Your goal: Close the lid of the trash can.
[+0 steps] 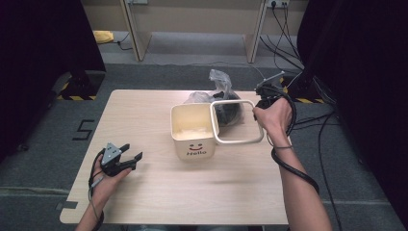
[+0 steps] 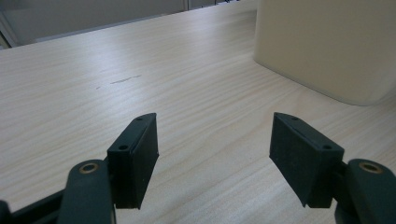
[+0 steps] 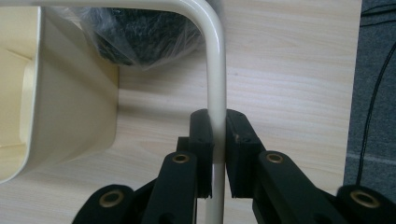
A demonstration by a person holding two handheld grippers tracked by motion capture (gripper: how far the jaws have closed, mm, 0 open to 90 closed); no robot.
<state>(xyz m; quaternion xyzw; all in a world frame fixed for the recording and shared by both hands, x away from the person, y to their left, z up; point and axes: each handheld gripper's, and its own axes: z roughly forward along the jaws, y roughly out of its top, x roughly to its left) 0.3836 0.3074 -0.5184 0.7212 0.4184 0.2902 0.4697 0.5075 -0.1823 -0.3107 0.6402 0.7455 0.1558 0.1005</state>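
Right gripper (image 3: 217,154) clamps the cream frame (image 1: 239,140) beside the bin (image 1: 192,130), mid-table; left gripper (image 1: 131,157) gapes, holding nothing, near the left edge

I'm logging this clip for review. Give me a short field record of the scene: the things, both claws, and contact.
bin: cream bin with smiley face and "Hello", upright on table
ring frame: cream ring frame, held beside the bin's rim
bag: clear bag with dark contents, behind bin
right claw: right claw shut on ring frame
left claw: left claw open, holding nothing, apart from bin
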